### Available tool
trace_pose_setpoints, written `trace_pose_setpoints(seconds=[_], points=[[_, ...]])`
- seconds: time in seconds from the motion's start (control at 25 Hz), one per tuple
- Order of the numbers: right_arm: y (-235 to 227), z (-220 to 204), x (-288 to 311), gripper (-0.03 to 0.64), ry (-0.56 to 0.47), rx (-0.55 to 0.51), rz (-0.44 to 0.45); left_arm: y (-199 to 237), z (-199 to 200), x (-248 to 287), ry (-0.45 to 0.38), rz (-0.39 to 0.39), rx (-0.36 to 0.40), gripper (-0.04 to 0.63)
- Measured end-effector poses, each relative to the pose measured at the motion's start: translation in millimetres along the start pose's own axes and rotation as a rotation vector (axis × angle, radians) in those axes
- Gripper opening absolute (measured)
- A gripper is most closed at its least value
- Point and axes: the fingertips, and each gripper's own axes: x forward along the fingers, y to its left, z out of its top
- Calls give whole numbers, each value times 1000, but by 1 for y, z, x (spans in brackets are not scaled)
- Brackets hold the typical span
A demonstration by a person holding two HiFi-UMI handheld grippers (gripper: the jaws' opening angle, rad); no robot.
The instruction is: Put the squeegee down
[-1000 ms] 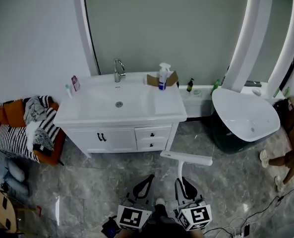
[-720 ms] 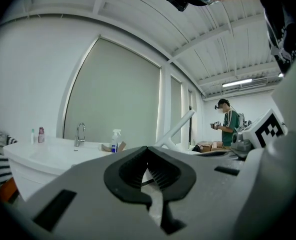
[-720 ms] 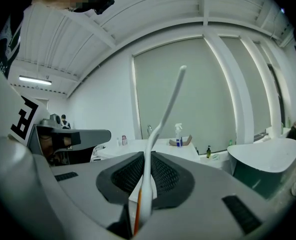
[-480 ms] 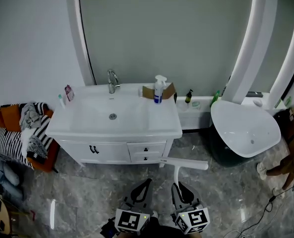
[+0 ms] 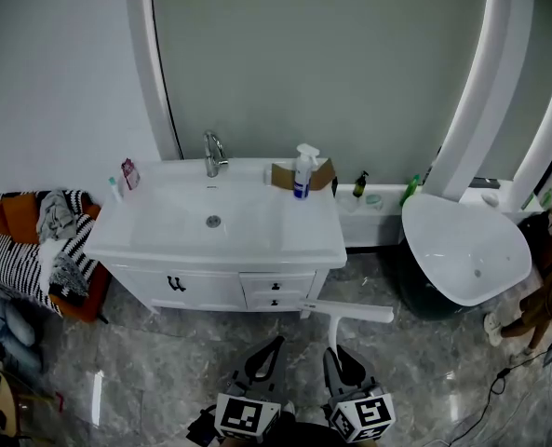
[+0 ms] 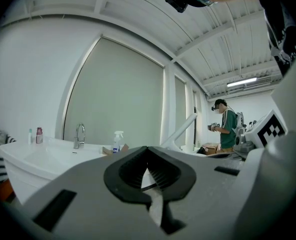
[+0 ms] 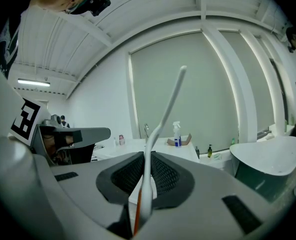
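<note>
Right gripper [image 5: 343,359] – jaws clamped flat on the thin handle of the squeegee [image 5: 350,311]. In the right gripper view [image 7: 147,165] I see the stem pinched between the ribbed pads and rising past them. I judge the grip sits low on the handle so the head stays out front, where I can watch it.

Left gripper [image 5: 264,358] – jaws brought together, tips meeting, nothing between them [image 6: 148,156]. It is carried beside its partner, idle. One tool needs one grip.

Squeegee – in the air in front of the vanity [image 5: 222,279], blade crosswise at about drawer level and just short of the cabinet's right corner, clear of the floor [image 5: 154,361]. Not yet put down.

Vanity top – faucet [image 5: 212,153] at the back; spray bottle [image 5: 301,171] and a cardboard box [image 5: 283,174] at the back right. The front of the counter by the basin is bare, and I take that as the likely resting place.
</note>
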Motion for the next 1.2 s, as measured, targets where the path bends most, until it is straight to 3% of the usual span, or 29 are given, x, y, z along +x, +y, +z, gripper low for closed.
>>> trace_pose_setpoints(seconds=[0.16,0.32,0.52,0.64,1.2], points=[[-2,4,23,55,9,8,-11,18,1,17,-1,-8,-13,5],[-3,16,51,55,10,18,-24,33,5,40,58,-61,12,5],[-3,33,86,55,4,8,-37,55,18,69,20,-93,4,5],[-7,39,102,55,2,3,-52,67,20,82,44,-104,5,5],[-21,31,145,55,26,1,-98,109,11,108,55,-106,-24,5]])
